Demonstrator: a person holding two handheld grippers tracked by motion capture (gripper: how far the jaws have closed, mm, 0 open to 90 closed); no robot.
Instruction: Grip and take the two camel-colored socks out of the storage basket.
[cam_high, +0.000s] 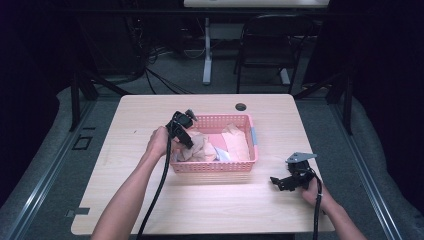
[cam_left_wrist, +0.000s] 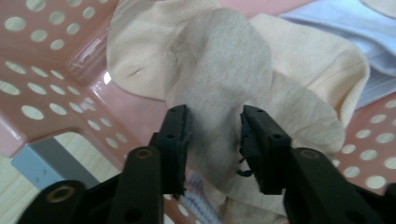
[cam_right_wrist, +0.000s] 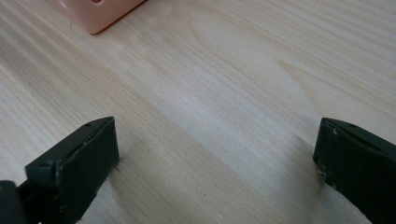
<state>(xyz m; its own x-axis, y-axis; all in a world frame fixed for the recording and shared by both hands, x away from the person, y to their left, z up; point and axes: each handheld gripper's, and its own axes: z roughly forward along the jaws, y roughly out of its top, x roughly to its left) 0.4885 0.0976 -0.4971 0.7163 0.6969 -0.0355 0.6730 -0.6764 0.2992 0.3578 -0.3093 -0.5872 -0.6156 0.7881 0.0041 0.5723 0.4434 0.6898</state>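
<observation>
A pink perforated basket (cam_high: 212, 166) stands mid-table and holds crumpled beige cloths (cam_high: 235, 142) and a pale blue one (cam_high: 222, 154). My left gripper (cam_high: 189, 143) reaches down into the basket's left end. In the left gripper view, the left gripper (cam_left_wrist: 212, 140) is part-way open, its jaws on either side of a fold of beige cloth (cam_left_wrist: 224, 70); the blue cloth (cam_left_wrist: 359, 32) lies beyond. My right gripper (cam_high: 276, 181) rests low over the bare table to the right of the basket. Up close, the right gripper (cam_right_wrist: 215, 158) is wide open with nothing between the jaws.
The wooden table (cam_high: 150, 200) has a round cable hole (cam_high: 241, 107) at its far edge. A basket corner (cam_right_wrist: 93, 16) shows at the top left of the right gripper view. Behind the table are a black chair (cam_high: 265, 50), a desk leg and floor cables.
</observation>
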